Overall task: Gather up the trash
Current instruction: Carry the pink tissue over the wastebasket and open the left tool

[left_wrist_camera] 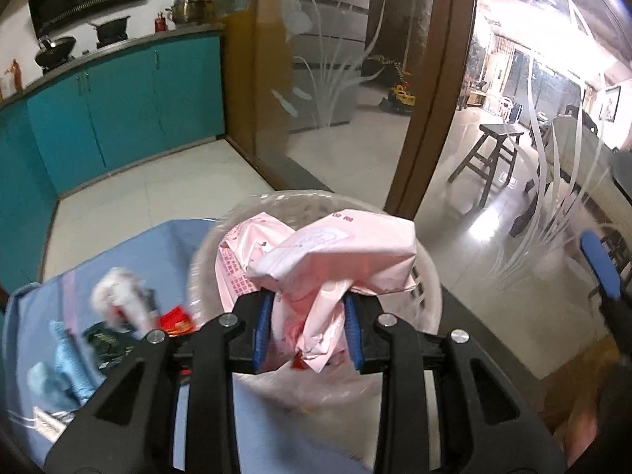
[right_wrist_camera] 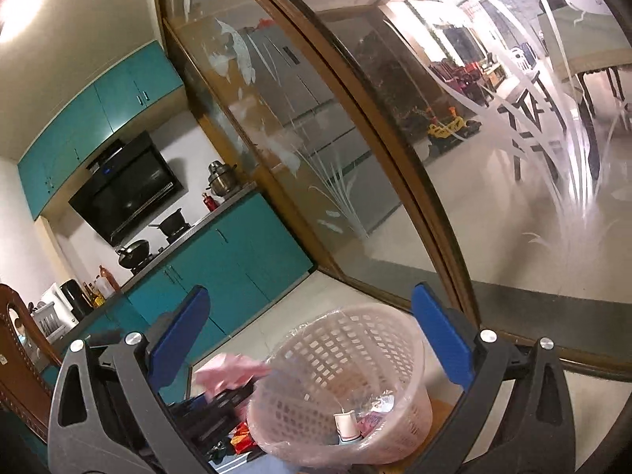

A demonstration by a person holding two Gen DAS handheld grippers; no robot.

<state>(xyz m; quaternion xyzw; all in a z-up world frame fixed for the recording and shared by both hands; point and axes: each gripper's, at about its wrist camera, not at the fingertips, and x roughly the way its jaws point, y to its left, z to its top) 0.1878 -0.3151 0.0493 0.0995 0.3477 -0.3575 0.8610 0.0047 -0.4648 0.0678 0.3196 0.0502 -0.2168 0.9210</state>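
Observation:
My left gripper (left_wrist_camera: 308, 328) is shut on a crumpled pink paper wrapper (left_wrist_camera: 331, 256), held over the rim of the pink mesh trash basket (left_wrist_camera: 428, 276). In the right wrist view the same basket (right_wrist_camera: 347, 355) stands tilted, lined with clear plastic, with a small white cup (right_wrist_camera: 347, 426) and wrappers inside. The pink wrapper (right_wrist_camera: 229, 369) and the left gripper (right_wrist_camera: 225, 399) sit at the basket's left rim. My right gripper (right_wrist_camera: 316, 339) stands open around the view of the basket, its blue pads (right_wrist_camera: 442, 335) wide apart and touching nothing. Its blue pad (left_wrist_camera: 600, 264) also shows at the right in the left wrist view.
More trash lies on the blue cloth (left_wrist_camera: 166, 252): a white crumpled piece (left_wrist_camera: 118, 296), a red packet (left_wrist_camera: 175, 320), a dark wrapper (left_wrist_camera: 106, 343). Teal cabinets (left_wrist_camera: 118, 106) and a glass sliding door (left_wrist_camera: 347, 79) stand behind. A wooden chair back (right_wrist_camera: 19, 355) is at left.

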